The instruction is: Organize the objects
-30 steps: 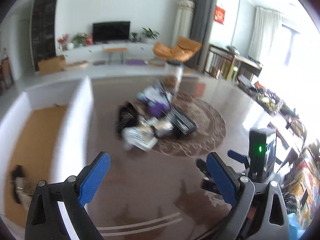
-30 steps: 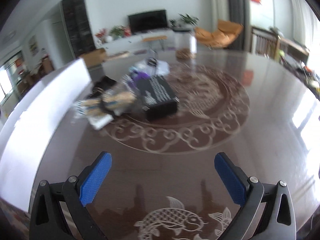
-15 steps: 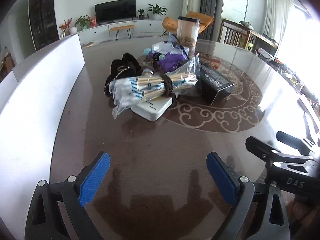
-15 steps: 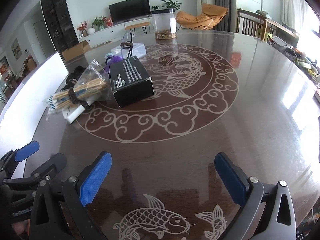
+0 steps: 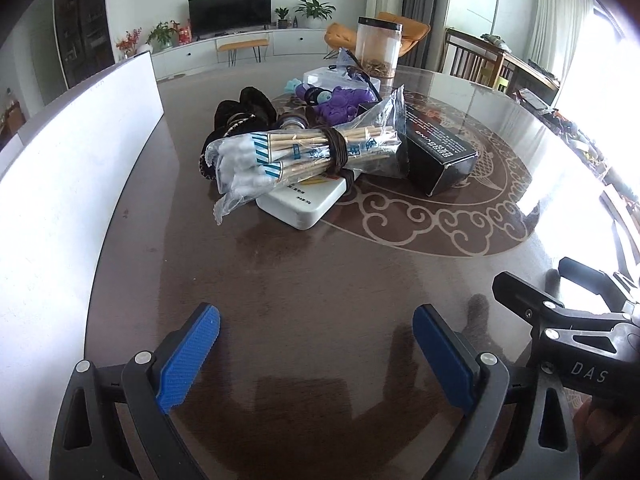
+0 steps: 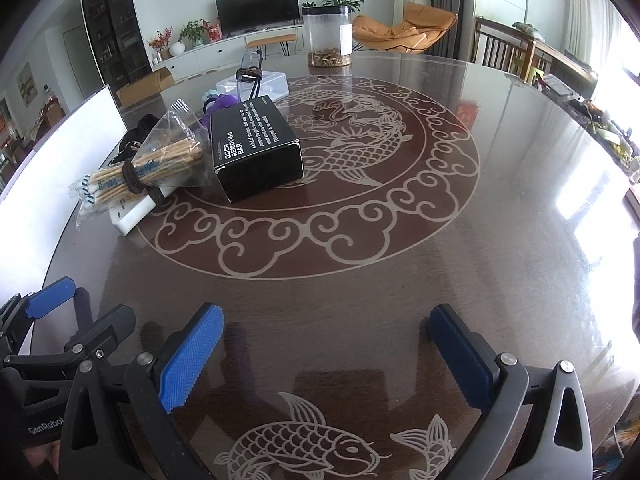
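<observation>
1. The left claw (image 5: 316, 332) was seen spread wide with nothing between its blue pads, poised low over the dark bench (image 5: 320, 280). The right claw (image 6: 326, 332) was likewise spread wide and empty.
2. The pile of objects was noted well ahead of both claws, apart from them. A bag of cotton swabs (image 5: 304, 152), bound by a dark band, lay across a white flat box (image 5: 304, 204). Just to its right stood a black box (image 6: 256, 148) printed "ODOR REMOVING BAR".
3. Behind these were recorded a black fabric item (image 5: 240, 116), a purple item (image 5: 344, 104) and a clear plastic case (image 6: 260, 82). A clear jar (image 6: 327, 36) with brownish contents stood farther back, apart from the pile.
4. The bench surface was glossy, with a pale inlay of fish and cloud scrolls (image 6: 320, 220). A white panel (image 5: 60, 180) ran along its left edge.
5. A living room was seen beyond: television (image 6: 258, 8), potted plants, orange chair (image 6: 404, 28).
6. The purple and black items were partly hidden by the bag; what they were could not be told. The window side was overexposed.
</observation>
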`<state>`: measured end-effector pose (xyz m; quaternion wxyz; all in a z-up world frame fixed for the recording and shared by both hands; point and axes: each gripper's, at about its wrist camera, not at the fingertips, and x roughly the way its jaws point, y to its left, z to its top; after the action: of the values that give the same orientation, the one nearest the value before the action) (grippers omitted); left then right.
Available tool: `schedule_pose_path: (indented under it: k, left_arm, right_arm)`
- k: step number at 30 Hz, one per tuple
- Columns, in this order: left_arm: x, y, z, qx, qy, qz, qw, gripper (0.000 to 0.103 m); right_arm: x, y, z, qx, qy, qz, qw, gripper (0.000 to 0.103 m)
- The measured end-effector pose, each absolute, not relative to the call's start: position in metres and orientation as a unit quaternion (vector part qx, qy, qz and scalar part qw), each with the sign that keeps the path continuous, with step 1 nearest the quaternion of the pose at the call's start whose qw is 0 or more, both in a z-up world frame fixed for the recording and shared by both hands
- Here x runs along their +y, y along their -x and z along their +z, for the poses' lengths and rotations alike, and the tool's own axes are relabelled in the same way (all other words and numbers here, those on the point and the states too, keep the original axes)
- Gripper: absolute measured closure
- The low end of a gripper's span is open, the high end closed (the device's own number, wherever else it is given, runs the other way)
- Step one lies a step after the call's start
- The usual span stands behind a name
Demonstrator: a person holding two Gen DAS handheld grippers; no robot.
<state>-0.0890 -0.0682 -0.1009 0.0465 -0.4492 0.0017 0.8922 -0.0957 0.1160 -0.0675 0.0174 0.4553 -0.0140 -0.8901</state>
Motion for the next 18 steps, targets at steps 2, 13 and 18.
schedule_pose_path:
  k: [2,13,18]
  left_arm:
    - [-0.0673,0.0896,-0.1011,0.005,0.450,0.892,0.045,0.005]
    - [-0.0651,0.0892,-0.1010,0.015,0.453,0.891,0.041,0.004]
    - [-0.0650,0.0892,-0.1012,0.015,0.453,0.891,0.041,0.004]
  right_arm:
    - [0.1153,0.0959,-0.0679,-0.010,-0.456,-0.890,0.014,0.000]
    - [0.1130,0.0973,-0.0692,0.002,-0.461,-0.887,0.002,0.000]
    - [0.1130,0.0974,-0.0693,0.002,-0.461,-0.887,0.002,0.000]
